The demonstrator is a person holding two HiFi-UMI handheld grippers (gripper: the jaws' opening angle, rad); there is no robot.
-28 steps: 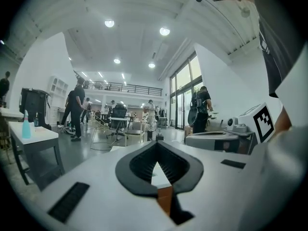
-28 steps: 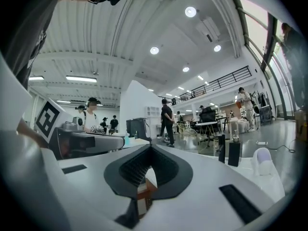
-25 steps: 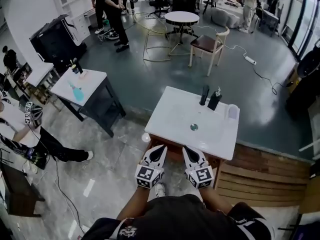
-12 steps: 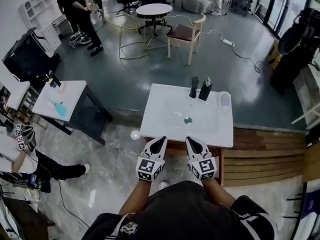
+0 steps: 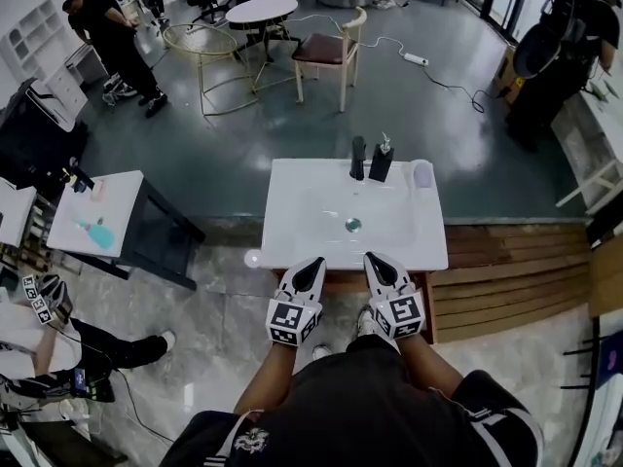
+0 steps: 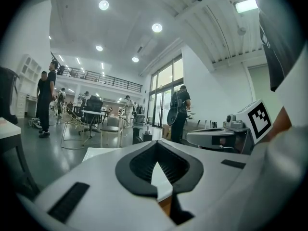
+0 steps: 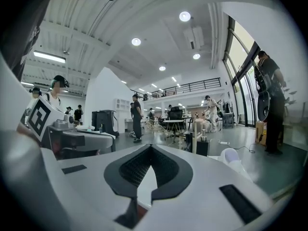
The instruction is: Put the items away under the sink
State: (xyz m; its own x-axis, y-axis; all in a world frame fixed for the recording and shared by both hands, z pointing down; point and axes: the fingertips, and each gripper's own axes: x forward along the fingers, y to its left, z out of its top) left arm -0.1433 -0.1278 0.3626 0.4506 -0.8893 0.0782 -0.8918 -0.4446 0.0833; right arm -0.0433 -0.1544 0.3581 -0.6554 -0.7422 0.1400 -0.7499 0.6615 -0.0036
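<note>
The white sink counter [image 5: 311,212] stands in front of me, on a brown wooden cabinet [image 5: 338,282]. At its far edge are a black faucet [image 5: 357,158], a dark soap dispenser [image 5: 381,161] and a pale cup [image 5: 422,174]. My left gripper [image 5: 310,264] and right gripper [image 5: 376,259] hover side by side at the counter's near edge, both shut with nothing in them. In the left gripper view the left gripper [image 6: 157,150] points level over the sink top [image 6: 103,153]. Past the right gripper [image 7: 150,154] I see the dispenser [image 7: 202,146] and the cup [image 7: 231,156].
A small white table [image 5: 117,197] with a teal bottle [image 5: 90,232] stands at the left. Wooden steps [image 5: 516,270] run along the right of the sink. A chair [image 5: 326,52] and round table [image 5: 258,10] stand beyond. People stand at the back left and right; one sits at the left.
The view has swung, so the sink now sits squarer and more central in front of me. Both grippers stayed shut and close together at its near edge.
</note>
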